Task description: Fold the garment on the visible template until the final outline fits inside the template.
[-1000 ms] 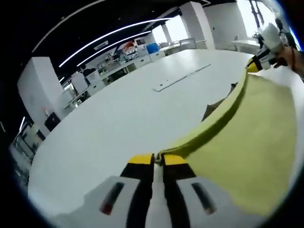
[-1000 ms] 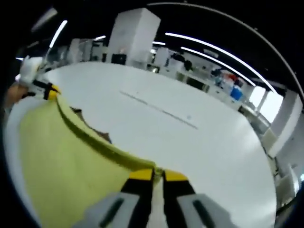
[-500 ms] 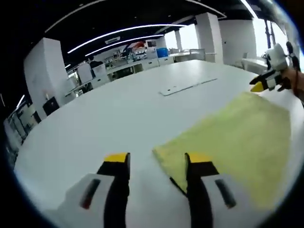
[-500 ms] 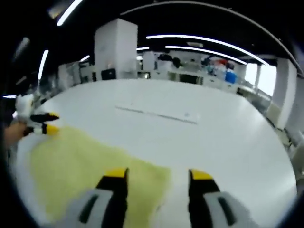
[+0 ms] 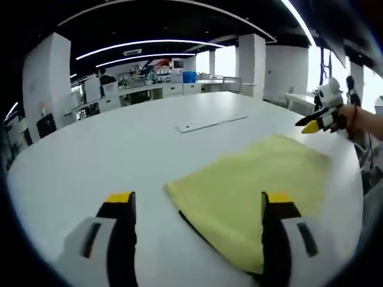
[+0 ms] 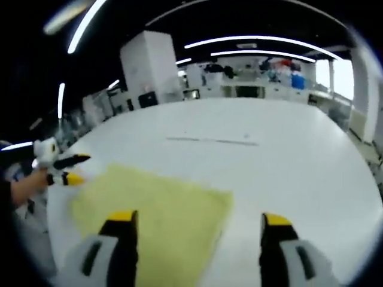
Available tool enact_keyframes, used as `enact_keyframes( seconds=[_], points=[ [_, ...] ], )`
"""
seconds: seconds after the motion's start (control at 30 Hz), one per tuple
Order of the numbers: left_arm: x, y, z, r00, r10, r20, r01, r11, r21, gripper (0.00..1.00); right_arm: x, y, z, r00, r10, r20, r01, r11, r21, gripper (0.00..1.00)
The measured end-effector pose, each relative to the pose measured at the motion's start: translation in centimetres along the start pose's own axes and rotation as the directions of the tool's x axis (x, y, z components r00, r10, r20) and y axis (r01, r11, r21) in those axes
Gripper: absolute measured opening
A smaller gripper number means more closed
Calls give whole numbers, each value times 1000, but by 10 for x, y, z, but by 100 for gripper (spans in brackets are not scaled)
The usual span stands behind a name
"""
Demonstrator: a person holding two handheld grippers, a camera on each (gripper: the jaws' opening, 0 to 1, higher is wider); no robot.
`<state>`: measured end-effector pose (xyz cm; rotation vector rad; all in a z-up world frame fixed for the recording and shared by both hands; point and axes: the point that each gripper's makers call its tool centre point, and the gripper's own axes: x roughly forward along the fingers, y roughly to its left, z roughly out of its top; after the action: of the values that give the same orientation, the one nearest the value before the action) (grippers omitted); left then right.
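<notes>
A yellow garment (image 5: 251, 182) lies folded flat on the white table (image 5: 119, 155); in the right gripper view the same garment (image 6: 155, 209) spreads from the left toward the middle. My left gripper (image 5: 197, 206) is open, its jaws spread wide above the garment's near corner, holding nothing. My right gripper (image 6: 197, 224) is open too, standing over the garment's near edge. The right gripper (image 5: 320, 121) also appears at the far right of the left gripper view, held by a hand. The left gripper (image 6: 66, 169) appears at the left of the right gripper view.
A thin pale strip (image 5: 210, 122) lies on the table beyond the garment, the strip (image 6: 212, 142) also seen in the right gripper view. White pillars (image 6: 152, 66) and benches with equipment stand behind the table. A person's hand (image 6: 24, 186) holds the left gripper.
Both grippers were shut on the garment's edge and held it up a second ago. They have let go, opened wide and drawn back; the garment now lies flat.
</notes>
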<state>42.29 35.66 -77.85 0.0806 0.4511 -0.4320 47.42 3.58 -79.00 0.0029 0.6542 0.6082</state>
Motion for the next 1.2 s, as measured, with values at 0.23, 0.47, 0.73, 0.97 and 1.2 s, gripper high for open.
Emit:
enact_keyframes(
  seconds=[0.23, 0.47, 0.73, 0.97, 1.2],
  points=[
    [-20, -31, -6, 996, -88, -2, 88, 996, 17, 94, -26, 17, -25, 996, 62, -66, -65, 997, -38, 88],
    [-38, -47, -17, 996, -88, -15, 89, 996, 10, 96, -48, 30, -36, 993, 91, -75, -93, 995, -29, 84],
    [-55, -58, -31, 997, -58, -43, 59, 998, 32, 89, -60, 37, -55, 994, 90, -64, -91, 995, -28, 81],
    [-67, -55, -43, 998, -17, -56, 18, 999, 30, 73, -70, 39, -75, 995, 75, -71, -77, 997, -17, 75],
    [-73, -52, -58, 997, 37, -70, -38, 999, -10, 49, -75, 40, -93, 998, 44, -55, -45, 999, -28, 54]
  ],
)
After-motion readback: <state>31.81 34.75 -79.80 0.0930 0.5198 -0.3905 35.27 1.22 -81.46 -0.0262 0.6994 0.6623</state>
